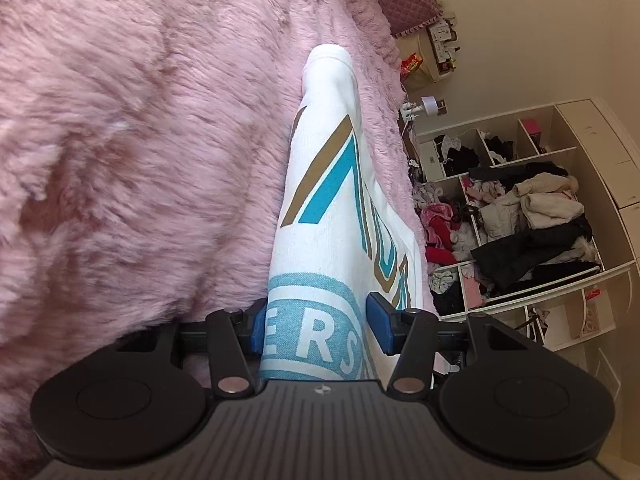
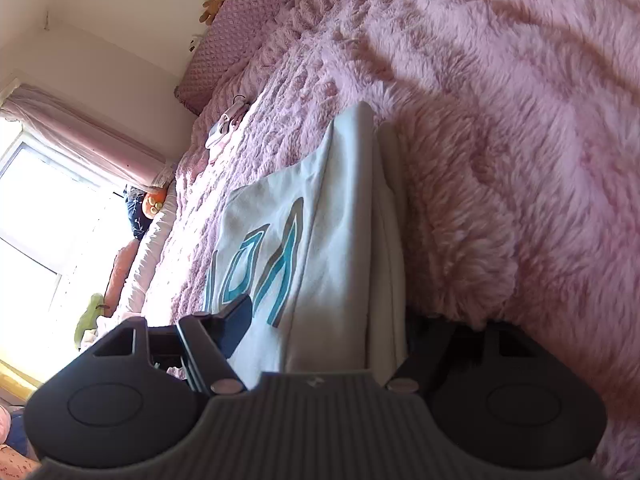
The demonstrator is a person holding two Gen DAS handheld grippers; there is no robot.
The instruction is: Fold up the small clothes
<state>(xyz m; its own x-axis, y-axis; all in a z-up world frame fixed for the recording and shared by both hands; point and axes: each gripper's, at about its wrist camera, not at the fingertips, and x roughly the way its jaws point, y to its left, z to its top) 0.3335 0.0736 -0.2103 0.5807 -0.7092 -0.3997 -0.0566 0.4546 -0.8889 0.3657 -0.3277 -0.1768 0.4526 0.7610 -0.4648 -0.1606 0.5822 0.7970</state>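
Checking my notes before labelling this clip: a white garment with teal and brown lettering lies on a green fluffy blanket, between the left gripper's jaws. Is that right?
Not quite: the blanket is pink, not green, as the left wrist view shows. The rest stands: the white garment with teal and brown lettering lies on it, between the jaws of the left gripper.

The right hand-held gripper (image 2: 320, 332) has its jaws spread wide around a folded white garment (image 2: 316, 240) with teal and grey lettering, not pinching it. The garment lies on a fluffy pink blanket (image 2: 500, 100) covering the bed; a bright window (image 2: 44, 220) sits far left.
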